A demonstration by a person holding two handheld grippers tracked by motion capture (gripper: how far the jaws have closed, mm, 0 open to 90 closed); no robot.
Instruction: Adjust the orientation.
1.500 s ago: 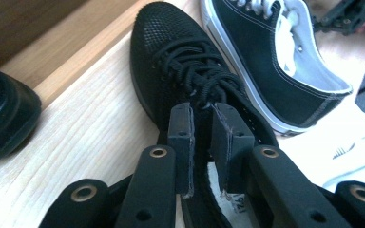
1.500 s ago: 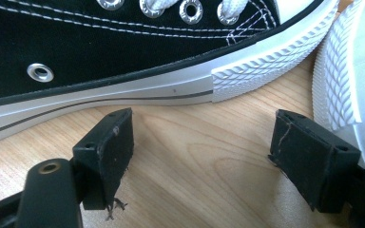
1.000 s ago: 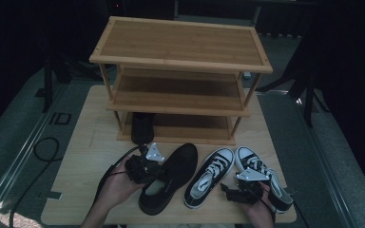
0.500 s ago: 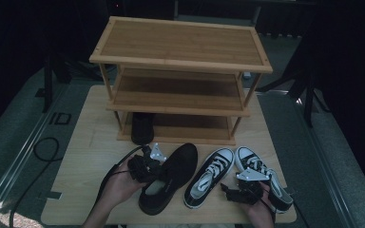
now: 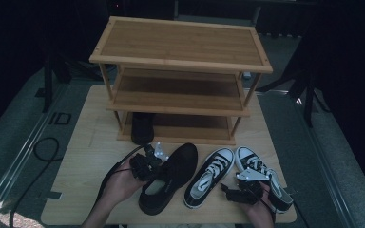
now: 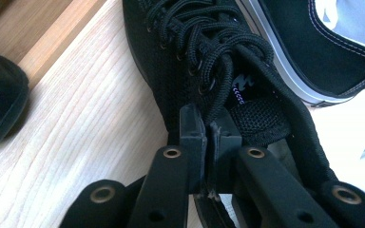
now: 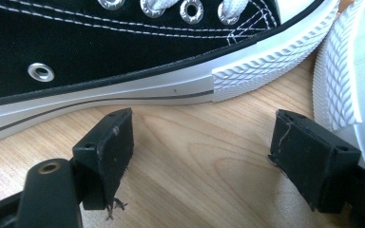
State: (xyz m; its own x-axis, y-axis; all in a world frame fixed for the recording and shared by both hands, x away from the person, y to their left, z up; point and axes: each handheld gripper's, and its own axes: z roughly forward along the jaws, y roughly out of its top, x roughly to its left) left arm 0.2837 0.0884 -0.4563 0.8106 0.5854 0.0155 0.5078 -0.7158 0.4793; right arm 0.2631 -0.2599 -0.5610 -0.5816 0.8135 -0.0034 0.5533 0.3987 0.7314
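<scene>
Pale wood grain runs across the table (image 5: 81,156), which carries a three-tier slatted bamboo rack (image 5: 180,52) against a dark room. A black shoe (image 5: 141,127) stands with its toe under the rack's lowest shelf. In front lies a black mesh sneaker (image 5: 168,178) with thick woven laces, beside a pair of black canvas sneakers (image 5: 209,176) with white laces, metal eyelets and white ribbed rubber toe bumpers. The left gripper (image 6: 210,137) has just been closing, and its black block jaws now pinch the mesh sneaker's collar edge by the tongue. The right gripper (image 7: 202,156) sits low over bare wood between the two canvas sneakers, its jaws wide apart with nothing between them, the nearer sneaker's striped white sidewall just ahead.
</scene>
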